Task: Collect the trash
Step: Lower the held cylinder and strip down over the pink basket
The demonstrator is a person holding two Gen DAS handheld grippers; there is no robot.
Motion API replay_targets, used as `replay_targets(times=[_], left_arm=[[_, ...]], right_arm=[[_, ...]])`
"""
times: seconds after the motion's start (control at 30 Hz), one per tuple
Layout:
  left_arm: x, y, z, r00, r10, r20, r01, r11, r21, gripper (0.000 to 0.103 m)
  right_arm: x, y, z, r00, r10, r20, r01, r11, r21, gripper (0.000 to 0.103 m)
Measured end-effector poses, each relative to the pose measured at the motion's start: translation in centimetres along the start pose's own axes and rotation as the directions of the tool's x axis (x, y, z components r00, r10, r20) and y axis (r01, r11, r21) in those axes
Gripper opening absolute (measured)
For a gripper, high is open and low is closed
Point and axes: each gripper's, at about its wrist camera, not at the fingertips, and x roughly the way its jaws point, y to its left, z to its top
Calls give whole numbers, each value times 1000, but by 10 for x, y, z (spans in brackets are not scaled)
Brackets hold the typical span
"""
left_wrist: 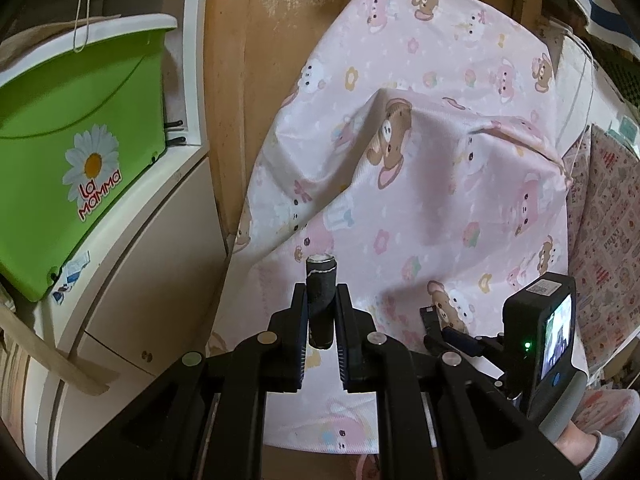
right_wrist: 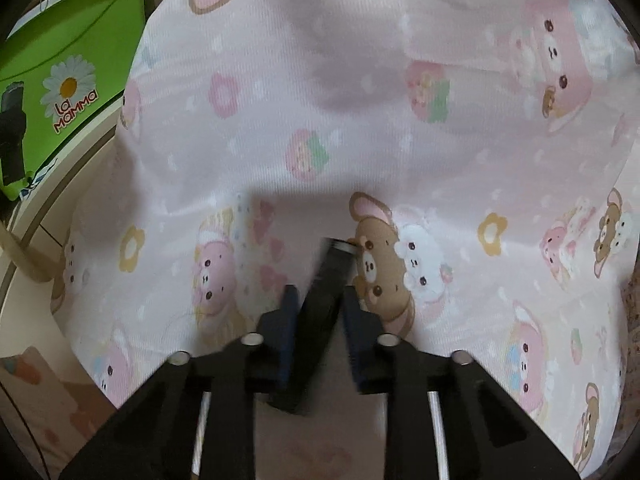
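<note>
Left wrist view: left gripper (left_wrist: 321,312) is clamped on a dark cylinder (left_wrist: 320,300) with a pale end cap, held upright above the pink sheet (left_wrist: 420,160); green bin (left_wrist: 76,140) sits left on a white cabinet (left_wrist: 140,260), and the right gripper (left_wrist: 436,320) shows at the right edge, its finger state unreadable here. Right wrist view: right gripper (right_wrist: 318,308) fingers pinch a second dark cylinder (right_wrist: 326,292), tilted and motion-blurred, over the sheet (right_wrist: 320,100); bin (right_wrist: 80,60) at far left.
</note>
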Motion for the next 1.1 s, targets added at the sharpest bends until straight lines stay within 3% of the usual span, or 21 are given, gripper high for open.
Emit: replay_targets(times=[0.1, 0.23, 0.37, 0.6, 0.77, 0.87, 1.1], left_arm=[[0, -3, -2, 1000, 6, 3, -6, 1000, 14, 12], [0, -8, -5, 1000, 1, 1, -1, 1000, 27, 12], [5, -15, -12, 1000, -7, -22, 8, 999, 42, 12], [-1, -41, -34, 998, -41, -42, 44, 996, 72, 12], [-7, -61, -67, 996, -52, -72, 57, 995, 80, 12], [-9, -70, -85, 996, -20, -87, 28, 996, 89, 12], [-20, -97, -108, 994, -22, -110, 41, 985, 167, 12]], right_arm=[[-4, 1, -4, 1000, -7, 7, 7, 1000, -17, 15], [-24, -7, -21, 998, 45, 33, -44, 999, -32, 14], [-62, -15, -42, 991, 53, 121, -44, 996, -75, 14], [-125, -34, -79, 982, 86, 167, -73, 994, -84, 14], [-157, -45, -100, 979, 107, 175, -94, 992, -80, 14], [-172, -48, -116, 978, 109, 177, -95, 992, -84, 14], [-179, -50, -149, 982, 127, 138, -115, 989, -93, 14]])
